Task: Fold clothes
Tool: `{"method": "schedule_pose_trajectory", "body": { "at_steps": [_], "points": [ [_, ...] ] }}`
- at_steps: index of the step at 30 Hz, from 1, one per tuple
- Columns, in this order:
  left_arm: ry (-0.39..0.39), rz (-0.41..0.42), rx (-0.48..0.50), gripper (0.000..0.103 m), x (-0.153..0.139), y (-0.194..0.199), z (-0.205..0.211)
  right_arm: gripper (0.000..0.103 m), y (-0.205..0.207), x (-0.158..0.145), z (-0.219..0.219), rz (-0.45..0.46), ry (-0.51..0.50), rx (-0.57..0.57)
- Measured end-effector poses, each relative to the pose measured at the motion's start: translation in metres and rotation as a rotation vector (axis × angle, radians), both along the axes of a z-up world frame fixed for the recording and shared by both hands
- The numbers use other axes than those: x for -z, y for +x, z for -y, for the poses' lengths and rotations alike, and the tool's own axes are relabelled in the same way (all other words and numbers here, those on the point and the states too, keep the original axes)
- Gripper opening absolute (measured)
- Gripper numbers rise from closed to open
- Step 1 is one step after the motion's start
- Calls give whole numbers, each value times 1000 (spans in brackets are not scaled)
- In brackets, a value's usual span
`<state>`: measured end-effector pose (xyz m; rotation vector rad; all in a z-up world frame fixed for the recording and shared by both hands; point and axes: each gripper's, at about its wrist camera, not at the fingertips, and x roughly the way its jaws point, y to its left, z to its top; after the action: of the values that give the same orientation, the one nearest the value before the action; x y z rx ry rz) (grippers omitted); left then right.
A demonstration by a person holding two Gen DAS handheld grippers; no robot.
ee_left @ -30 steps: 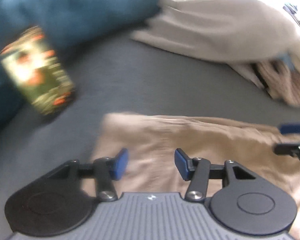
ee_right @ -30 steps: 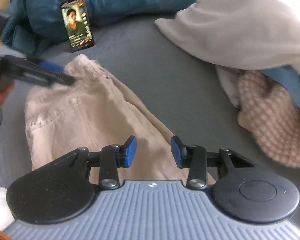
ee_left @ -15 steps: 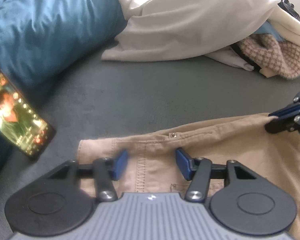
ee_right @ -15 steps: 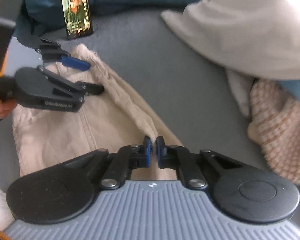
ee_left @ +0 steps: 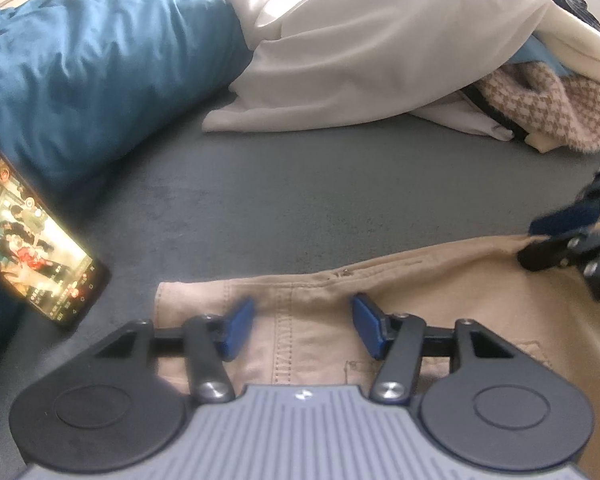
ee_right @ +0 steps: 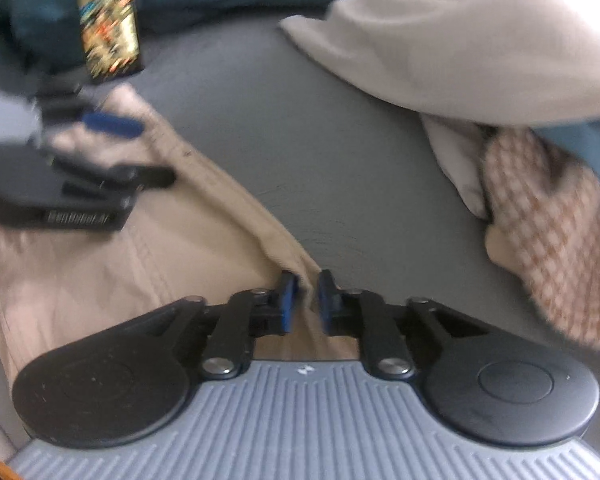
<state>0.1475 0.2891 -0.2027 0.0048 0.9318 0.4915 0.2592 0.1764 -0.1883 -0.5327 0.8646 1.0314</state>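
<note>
On grey bed sheet [ee_left: 300, 200]: beige cotton trousers [ee_left: 440, 292] lie flat. Right gripper [ee_right: 306, 300], pinched shut half second ago, jaws opening now, fabric edge between, unpressed. Left gripper [ee_left: 303, 326] parted over waistband, holding nothing. Regrasp likely before fold.

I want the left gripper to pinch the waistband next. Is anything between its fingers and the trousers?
Nothing visible. The left gripper hangs open right over the trousers, waistband between its fingers. The phone lies off to the side on the bed, clear of the cloth. The right gripper, jaws opening, straddles the far edge.
</note>
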Motion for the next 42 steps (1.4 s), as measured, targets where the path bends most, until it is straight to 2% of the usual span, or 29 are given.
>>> {"method": "schedule_pose_trajectory", "body": {
  "at_steps": [3, 5, 9, 14, 17, 23, 29, 31, 33, 35, 38, 42],
  "points": [
    [3, -12, 3, 58, -2, 2, -1, 40, 16, -13, 21, -83, 71, 107],
    [1, -26, -3, 58, -4, 4, -1, 40, 24, -23, 42, -117, 122, 172],
    [-2, -61, -10, 60, -10, 9, -1, 41, 22, -45, 104, -136, 145, 277],
    [16, -106, -16, 61, -15, 16, 0, 40, 12, -56, 175, -59, 43, 270],
    [32, -131, -25, 61, -17, 20, 3, 36, 13, -54, 197, -25, -23, 229],
    [86, -151, -15, 64, -16, 18, 12, 34, 21, -39, 194, 16, -81, 99],
    [128, -152, -7, 67, -12, 19, 17, 33, 30, -10, 181, -27, -155, 0],
    [141, -154, -14, 71, -11, 19, 16, 11, 30, -11, 180, -29, -155, -19],
    [139, -152, -20, 73, -11, 19, 14, 3, 29, -16, 180, -24, -153, -38],
    [138, -150, -24, 73, -10, 20, 13, 3, 28, -23, 182, 34, -138, -24],
    [153, -141, -20, 75, -8, 19, 14, 3, 33, -23, 181, 65, -134, 8],
    [177, -123, -12, 78, -5, 16, 16, 3, 30, 5, 174, 127, -189, -21]
  ]
}}
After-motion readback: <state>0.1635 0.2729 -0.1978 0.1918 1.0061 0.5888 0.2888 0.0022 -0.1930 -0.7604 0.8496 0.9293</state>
